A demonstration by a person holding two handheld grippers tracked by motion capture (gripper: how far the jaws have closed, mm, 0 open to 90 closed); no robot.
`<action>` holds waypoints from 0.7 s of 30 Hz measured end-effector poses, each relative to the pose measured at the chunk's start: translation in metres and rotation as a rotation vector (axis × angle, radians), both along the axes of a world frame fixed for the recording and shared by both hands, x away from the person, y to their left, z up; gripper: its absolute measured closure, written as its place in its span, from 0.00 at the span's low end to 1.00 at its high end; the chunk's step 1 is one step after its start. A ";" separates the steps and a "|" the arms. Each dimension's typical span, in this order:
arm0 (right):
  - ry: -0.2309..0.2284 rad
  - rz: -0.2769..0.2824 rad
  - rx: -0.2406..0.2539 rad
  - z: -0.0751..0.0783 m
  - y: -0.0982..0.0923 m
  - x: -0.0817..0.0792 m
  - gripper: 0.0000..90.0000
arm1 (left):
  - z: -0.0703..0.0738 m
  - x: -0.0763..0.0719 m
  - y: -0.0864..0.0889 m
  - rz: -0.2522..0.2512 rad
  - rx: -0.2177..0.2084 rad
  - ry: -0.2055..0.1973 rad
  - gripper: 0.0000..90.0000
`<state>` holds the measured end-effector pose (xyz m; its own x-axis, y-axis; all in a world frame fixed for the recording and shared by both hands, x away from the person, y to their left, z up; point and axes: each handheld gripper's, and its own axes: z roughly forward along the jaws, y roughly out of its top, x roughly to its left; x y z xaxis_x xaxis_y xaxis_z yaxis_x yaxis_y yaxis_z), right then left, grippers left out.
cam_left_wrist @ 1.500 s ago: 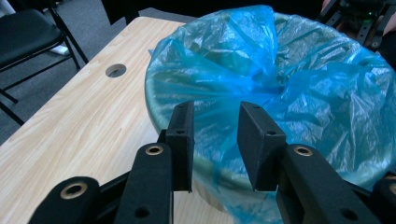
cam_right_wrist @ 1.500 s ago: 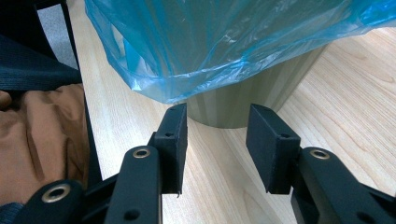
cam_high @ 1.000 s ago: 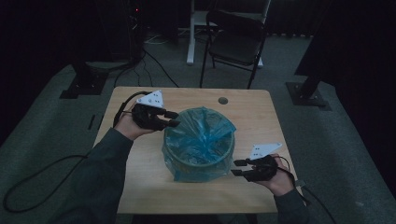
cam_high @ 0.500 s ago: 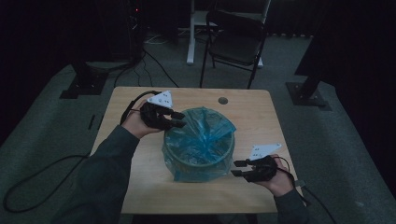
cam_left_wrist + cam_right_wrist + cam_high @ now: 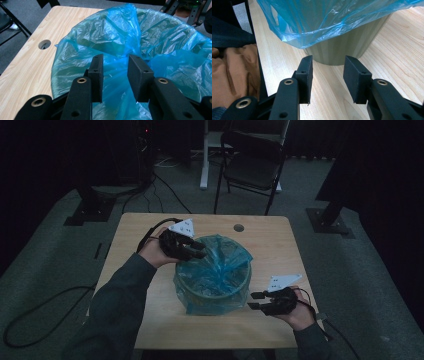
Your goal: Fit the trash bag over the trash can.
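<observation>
Blue plastic bag (image 5: 215, 265) is lining the green bin (image 5: 212, 292) in the middle of our tabletop (image 5: 280, 240). We are sliding our left hand-held gripper (image 5: 200, 251) along the far rim, farther than a moment ago, jaws apart over loose plastic. Our right hand-held gripper (image 5: 256, 301) is waiting just beside the bin, released, holding nothing. We think tucking the bag comes next.
</observation>
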<state>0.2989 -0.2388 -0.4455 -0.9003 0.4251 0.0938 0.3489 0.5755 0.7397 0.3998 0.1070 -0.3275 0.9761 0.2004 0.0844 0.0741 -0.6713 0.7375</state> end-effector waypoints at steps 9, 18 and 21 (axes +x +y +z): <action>0.003 0.000 -0.001 0.000 0.000 0.000 0.66 | 0.003 0.001 -0.016 -0.025 0.019 0.005 0.72; 0.003 -0.002 0.002 -0.001 -0.001 0.000 0.66 | 0.004 0.001 -0.034 -0.051 0.043 0.006 0.72; 0.003 -0.002 0.001 -0.001 -0.002 0.000 0.66 | 0.001 0.002 -0.040 -0.058 0.056 0.006 0.72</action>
<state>0.2986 -0.2406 -0.4462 -0.8993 0.4265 0.0966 0.3517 0.5740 0.7395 0.4018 0.0672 -0.3261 0.9865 0.1382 0.0878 0.0381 -0.7151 0.6979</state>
